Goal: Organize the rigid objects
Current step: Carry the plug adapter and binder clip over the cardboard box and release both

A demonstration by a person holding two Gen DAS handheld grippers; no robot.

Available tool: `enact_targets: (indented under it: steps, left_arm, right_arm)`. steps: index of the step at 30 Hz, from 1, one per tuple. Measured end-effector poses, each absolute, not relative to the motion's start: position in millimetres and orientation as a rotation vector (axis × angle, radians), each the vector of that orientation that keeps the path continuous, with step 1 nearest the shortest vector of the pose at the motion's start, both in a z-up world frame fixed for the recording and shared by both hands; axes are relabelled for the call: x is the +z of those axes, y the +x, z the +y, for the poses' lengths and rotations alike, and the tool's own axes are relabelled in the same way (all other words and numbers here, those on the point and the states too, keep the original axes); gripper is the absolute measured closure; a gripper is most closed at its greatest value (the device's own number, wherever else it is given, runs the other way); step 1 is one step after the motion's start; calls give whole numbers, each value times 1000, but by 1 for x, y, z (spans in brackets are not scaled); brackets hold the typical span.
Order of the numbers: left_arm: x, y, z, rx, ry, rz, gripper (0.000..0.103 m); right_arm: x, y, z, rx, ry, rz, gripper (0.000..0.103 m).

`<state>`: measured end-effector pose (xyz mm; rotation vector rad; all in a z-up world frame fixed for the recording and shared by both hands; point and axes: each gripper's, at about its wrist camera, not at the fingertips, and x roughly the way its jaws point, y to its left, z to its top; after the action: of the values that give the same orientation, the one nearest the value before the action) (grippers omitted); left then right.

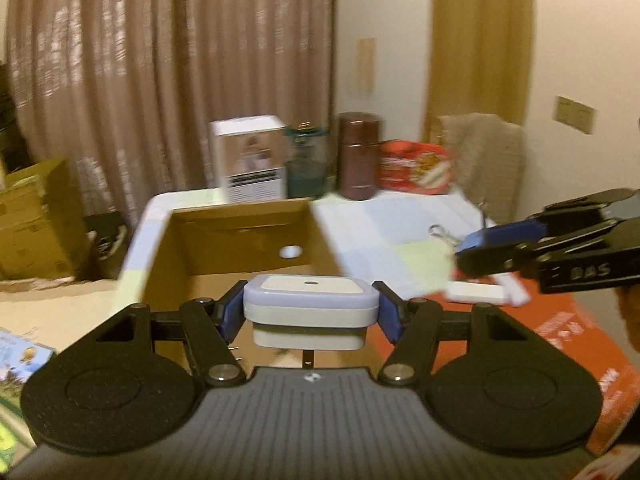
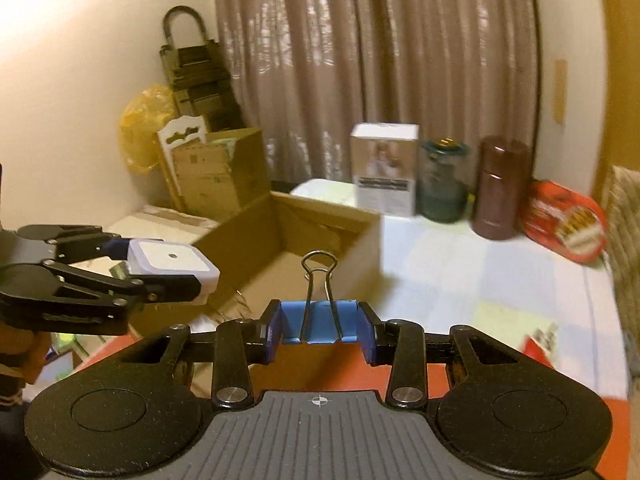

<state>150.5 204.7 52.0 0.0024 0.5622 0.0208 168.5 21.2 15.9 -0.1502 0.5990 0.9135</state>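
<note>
My left gripper is shut on a white square plug-in night light and holds it in the air in front of an open cardboard box. It also shows at the left of the right wrist view. My right gripper is shut on a blue binder clip with its wire handles pointing up, held above the near rim of the box. In the left wrist view the right gripper comes in from the right.
At the back of the table stand a white carton, a teal glass jar, a brown canister and a red snack pack. A red box lies near. A white flat piece lies on it. Cartons are stacked on the left.
</note>
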Motion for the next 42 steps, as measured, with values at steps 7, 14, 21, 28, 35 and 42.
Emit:
enact_targets:
  steps: [7, 14, 21, 28, 35, 42]
  left_arm:
    - [31, 180, 258, 101, -38, 585, 42]
    - [11, 222, 287, 113, -124, 593, 42]
    - [0, 255, 302, 124, -100, 610, 42]
    - [-13, 278, 318, 136, -101, 634, 42]
    - [-20, 285, 325, 135, -116, 643, 42]
    - [-17, 285, 328, 144, -142, 630, 31]
  right_arm:
    - [1, 190, 94, 948, -217, 630, 67]
    - [-25, 217, 133, 931, -286, 648, 67]
    - [-44, 248, 155, 903, -321, 634, 67]
    - [-58, 265, 172, 918, -367, 610, 67]
    - [-70, 273, 182, 916, -390, 602, 67]
    - [-74, 276, 184, 919, -371, 609, 67]
